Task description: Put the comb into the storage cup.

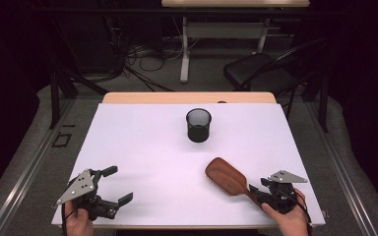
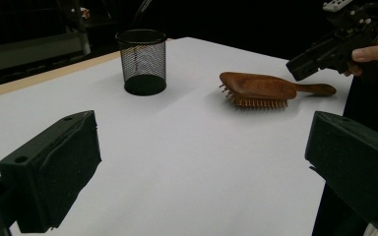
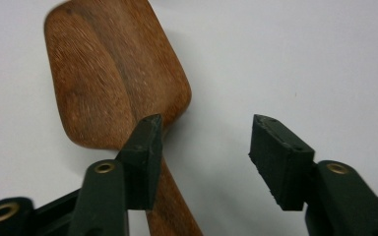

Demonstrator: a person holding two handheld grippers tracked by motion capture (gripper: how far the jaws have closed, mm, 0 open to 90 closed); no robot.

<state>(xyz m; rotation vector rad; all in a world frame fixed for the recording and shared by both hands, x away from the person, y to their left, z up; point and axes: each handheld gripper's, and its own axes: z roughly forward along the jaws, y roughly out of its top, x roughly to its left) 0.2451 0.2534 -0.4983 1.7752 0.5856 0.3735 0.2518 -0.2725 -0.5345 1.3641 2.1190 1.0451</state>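
The brown wooden paddle hairbrush [image 3: 113,73] lies bristles-down on the white table [image 1: 142,147]; its handle passes beside, perhaps touching, one pad of the parted right gripper [image 3: 204,162].

A wooden hairbrush [image 1: 226,175] lies bristles-down on the white table [image 1: 142,147], its handle pointing toward the right gripper [image 1: 260,192], which a hand holds just over the handle's end. The left gripper [image 1: 117,185] rests near the front left corner with jaws spread wide. A black mesh cup [image 1: 198,125] stands upright farther back.
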